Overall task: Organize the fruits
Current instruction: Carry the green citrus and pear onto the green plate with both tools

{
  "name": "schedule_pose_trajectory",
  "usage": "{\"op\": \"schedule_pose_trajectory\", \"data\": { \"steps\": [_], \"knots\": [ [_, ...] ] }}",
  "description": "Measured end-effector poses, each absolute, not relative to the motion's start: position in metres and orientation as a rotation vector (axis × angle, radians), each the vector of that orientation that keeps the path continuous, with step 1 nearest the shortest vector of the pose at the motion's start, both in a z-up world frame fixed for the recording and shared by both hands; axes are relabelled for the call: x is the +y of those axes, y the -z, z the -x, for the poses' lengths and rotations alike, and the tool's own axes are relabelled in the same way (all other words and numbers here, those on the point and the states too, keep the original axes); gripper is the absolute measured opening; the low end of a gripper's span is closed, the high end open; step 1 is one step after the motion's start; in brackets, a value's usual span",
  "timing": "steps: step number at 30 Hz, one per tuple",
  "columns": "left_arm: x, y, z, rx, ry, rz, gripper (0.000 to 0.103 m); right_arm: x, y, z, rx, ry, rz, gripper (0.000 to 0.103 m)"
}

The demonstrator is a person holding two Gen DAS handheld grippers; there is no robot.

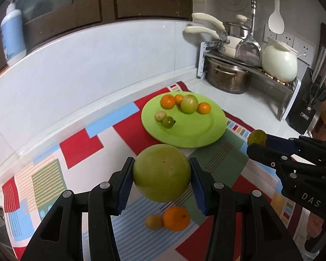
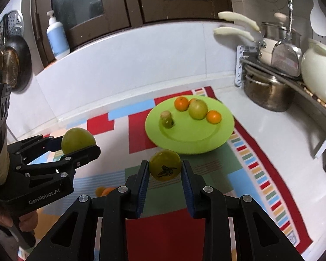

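Note:
My left gripper (image 1: 162, 174) is shut on a large green apple (image 1: 162, 171), held above the patterned mat; the same gripper (image 2: 84, 143) and apple (image 2: 77, 140) show at the left of the right wrist view. My right gripper (image 2: 165, 169) is shut on a small green fruit (image 2: 165, 165) with a black mark; it appears as the right gripper (image 1: 257, 141) with its small fruit (image 1: 256, 136) in the left wrist view. Ahead lies a green plate (image 1: 191, 134) (image 2: 197, 141) with several oranges and green fruits. An orange (image 1: 176, 218) and a small tan fruit (image 1: 154, 221) lie on the mat below.
The colourful mat (image 1: 80, 145) covers a white counter. A metal rack (image 1: 250, 65) with pots and a white jar stands at the back right, a knife block (image 1: 308, 104) beside it. A soap bottle (image 2: 57, 39) sits on the ledge. A person's hand (image 2: 21, 221) holds the left gripper.

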State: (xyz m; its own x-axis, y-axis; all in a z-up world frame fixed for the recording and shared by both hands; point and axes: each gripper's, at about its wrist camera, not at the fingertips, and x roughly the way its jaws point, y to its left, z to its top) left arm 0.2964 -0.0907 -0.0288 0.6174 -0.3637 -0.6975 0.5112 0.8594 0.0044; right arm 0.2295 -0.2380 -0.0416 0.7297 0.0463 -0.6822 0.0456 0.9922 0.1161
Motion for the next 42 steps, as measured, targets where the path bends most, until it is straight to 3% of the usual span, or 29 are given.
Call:
{"op": "schedule_pose_trajectory", "data": {
  "steps": [21,42],
  "knots": [
    [-0.154,0.006,-0.349,0.706,0.542,-0.221,0.049,-0.279,0.017,-0.271,0.667,0.003,-0.103,0.031],
    [-0.208,0.065,-0.44,0.775,0.576,-0.323,0.049,-0.326,0.068,-0.353,0.77,-0.006,-0.135,0.031]
  ]
}}
